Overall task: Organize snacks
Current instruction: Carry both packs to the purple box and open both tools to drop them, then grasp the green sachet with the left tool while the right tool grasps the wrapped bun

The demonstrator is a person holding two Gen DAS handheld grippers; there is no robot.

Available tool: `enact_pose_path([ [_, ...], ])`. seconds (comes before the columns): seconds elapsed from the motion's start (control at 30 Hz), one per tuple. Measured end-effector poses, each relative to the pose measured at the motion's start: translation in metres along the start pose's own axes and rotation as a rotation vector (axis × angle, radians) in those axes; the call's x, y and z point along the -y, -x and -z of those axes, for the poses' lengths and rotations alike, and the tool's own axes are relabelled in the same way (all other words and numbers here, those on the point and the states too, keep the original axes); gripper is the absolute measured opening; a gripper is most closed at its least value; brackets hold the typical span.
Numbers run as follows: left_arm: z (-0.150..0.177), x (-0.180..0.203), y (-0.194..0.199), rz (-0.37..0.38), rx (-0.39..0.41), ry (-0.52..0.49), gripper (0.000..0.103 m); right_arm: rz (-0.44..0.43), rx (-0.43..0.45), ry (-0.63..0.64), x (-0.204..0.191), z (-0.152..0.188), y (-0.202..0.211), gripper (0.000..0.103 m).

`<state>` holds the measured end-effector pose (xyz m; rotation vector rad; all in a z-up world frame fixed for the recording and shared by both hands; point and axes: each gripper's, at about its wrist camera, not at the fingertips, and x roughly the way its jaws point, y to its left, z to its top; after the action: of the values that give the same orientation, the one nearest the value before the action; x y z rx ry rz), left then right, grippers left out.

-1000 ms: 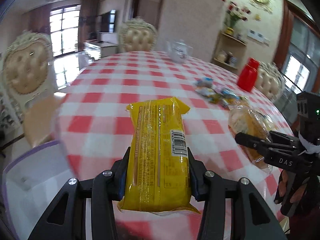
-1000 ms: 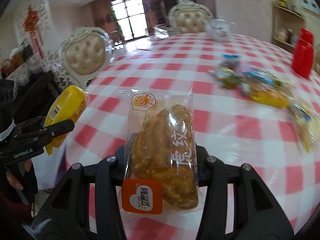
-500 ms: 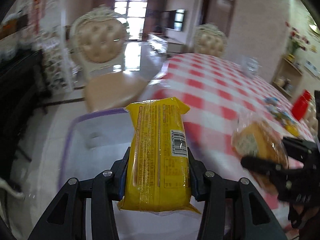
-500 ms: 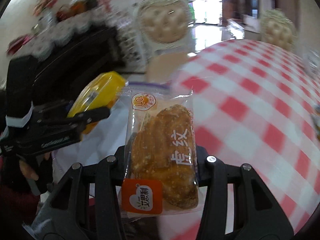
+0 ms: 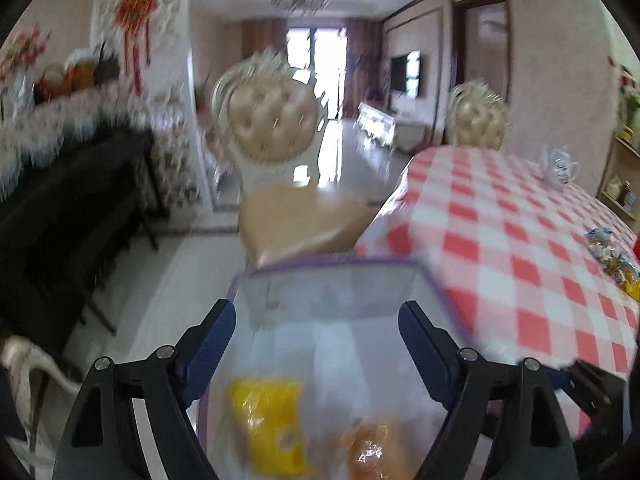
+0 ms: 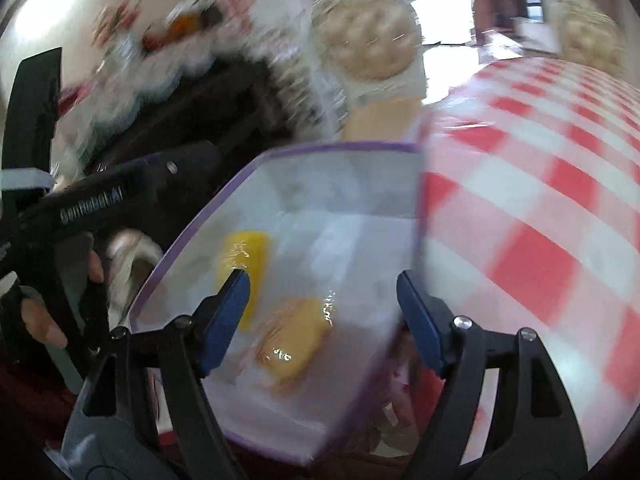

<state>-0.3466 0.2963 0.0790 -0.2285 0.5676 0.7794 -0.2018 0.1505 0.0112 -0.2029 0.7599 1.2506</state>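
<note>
Beside the red-checked table (image 5: 500, 240) sits a clear bin with a purple rim (image 6: 340, 146); I see the yellow packet (image 6: 242, 258) and the wrapped bread (image 6: 292, 336) lying inside it. My left gripper (image 5: 318, 328) and right gripper (image 6: 322, 300) hang above, jaws opening, nothing between them.

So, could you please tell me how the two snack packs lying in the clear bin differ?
The yellow pack is bright, opaque yellow; the pastry pack is clear, showing a golden-brown pastry. The yellow pack lies farther from the right camera, the pastry pack nearer. Both lie loose in the purple-rimmed bin, gripped by neither tongs.
</note>
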Motion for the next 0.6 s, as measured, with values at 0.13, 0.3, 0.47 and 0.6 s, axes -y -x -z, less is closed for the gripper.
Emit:
enact_pose_path([
  [0.13,-0.025,0.041,0.024,0.079,0.112,-0.035,0.092,0.143,0.102,0.025,0.011,0.005,0.056,0.082],
  [0.3,-0.053,0.128,0.029,0.328,0.060,-0.044,0.103,0.278,0.285,-0.398,0.114,0.026,0.170,0.094],
  [0.47,-0.039,0.263,0.015,0.562,-0.070,-0.218,0.103,0.706,0.243,-0.554,0.197,0.075,0.266,0.094],
  [0.6,-0.011,0.350,-0.004,0.702,-0.219,-0.278,0.103,0.839,0.215,-0.781,0.263,0.124,0.331,0.094],
])
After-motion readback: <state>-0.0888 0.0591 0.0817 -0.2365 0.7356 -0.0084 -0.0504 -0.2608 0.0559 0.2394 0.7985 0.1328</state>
